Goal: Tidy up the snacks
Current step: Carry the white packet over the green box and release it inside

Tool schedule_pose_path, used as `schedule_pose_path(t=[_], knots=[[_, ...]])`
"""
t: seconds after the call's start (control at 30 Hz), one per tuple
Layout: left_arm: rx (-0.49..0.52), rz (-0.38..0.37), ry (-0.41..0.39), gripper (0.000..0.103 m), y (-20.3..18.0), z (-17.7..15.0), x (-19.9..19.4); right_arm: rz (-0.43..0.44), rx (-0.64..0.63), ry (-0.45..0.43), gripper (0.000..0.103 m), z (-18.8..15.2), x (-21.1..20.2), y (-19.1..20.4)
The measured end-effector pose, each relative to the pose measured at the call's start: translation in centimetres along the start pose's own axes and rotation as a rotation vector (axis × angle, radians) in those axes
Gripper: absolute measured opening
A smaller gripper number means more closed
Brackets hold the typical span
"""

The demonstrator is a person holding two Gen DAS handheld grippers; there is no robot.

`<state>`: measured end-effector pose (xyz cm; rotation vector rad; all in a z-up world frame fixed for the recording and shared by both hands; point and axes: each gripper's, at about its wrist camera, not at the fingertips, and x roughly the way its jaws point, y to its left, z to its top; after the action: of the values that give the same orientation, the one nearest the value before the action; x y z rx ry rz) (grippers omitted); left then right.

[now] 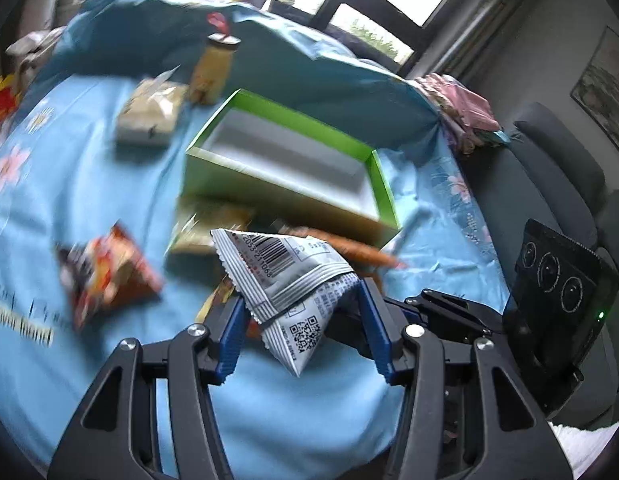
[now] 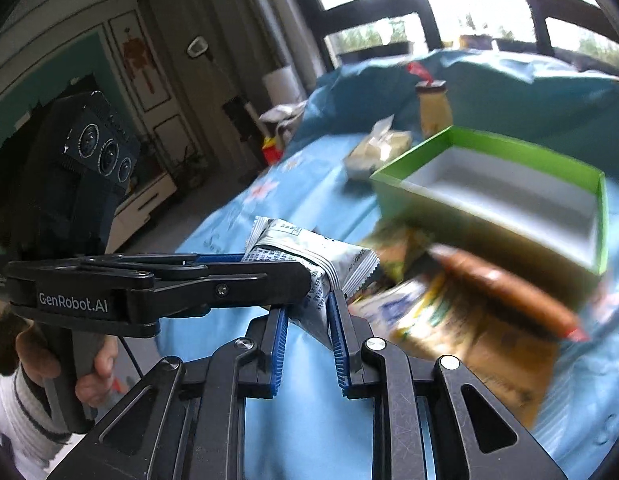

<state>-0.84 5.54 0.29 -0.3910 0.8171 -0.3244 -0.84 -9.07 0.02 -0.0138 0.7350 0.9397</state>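
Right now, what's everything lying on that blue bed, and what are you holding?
silver-white snack packet: one, held up between both tools
box: one, green, open, mid-bed
bottle: one, yellowish, behind the box
pale bag: one, cream, left of the box
red-orange packet: one, left, on the blue floral sheet
brown sausage-like stick: one, on yellow packets before the box
left tool: shut on the packet
right tool: shut on its corner
hand: one, gripping the left tool's handle

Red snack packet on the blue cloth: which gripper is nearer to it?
Left. The left gripper has the red snack packet lying just off to its left. The right gripper grips the same silver packet from the opposite side, farther away.
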Motion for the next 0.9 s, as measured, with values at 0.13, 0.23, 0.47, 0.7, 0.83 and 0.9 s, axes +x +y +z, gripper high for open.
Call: schedule_pose_path(t=[0.13, 0.23, 0.47, 0.7, 0.83, 0.9], knots=[[0.038, -0.034, 0.001, 0.052, -1.5, 3.0, 2.0, -0.053, 0.017, -0.054, 0.023, 1.9, -1.3, -2.4], [0.056, -0.051, 0.011, 0.052, -2.3, 5.0, 3.8, -0.081, 0.039, -0.078, 0.023, 3.2, -1.7, -4.3], [0.069, -0.077, 0.043, 0.053, -3.2, 8.6, 7.6, -0.137, 0.071, -0.097, 0.023, 5.3, -1.7, -8.4], [0.034, -0.059, 0.109, 0.053, -2.6, 10.5, 12.5, -0.185, 0.111, -0.052, 0.023, 6.4, 0.9, -12.2], [0.022, -0.038, 0.146, 0.057, -2.1, 10.6, 14.8, -0.23, 0.124, 0.005, 0.023, 6.4, 2.7, -13.8], [0.025, -0.017, 0.159, 0.066, -2.1, 10.6, 15.7, -0.267, 0.128, 0.026, 0.029, 6.4, 3.4, -14.4]])
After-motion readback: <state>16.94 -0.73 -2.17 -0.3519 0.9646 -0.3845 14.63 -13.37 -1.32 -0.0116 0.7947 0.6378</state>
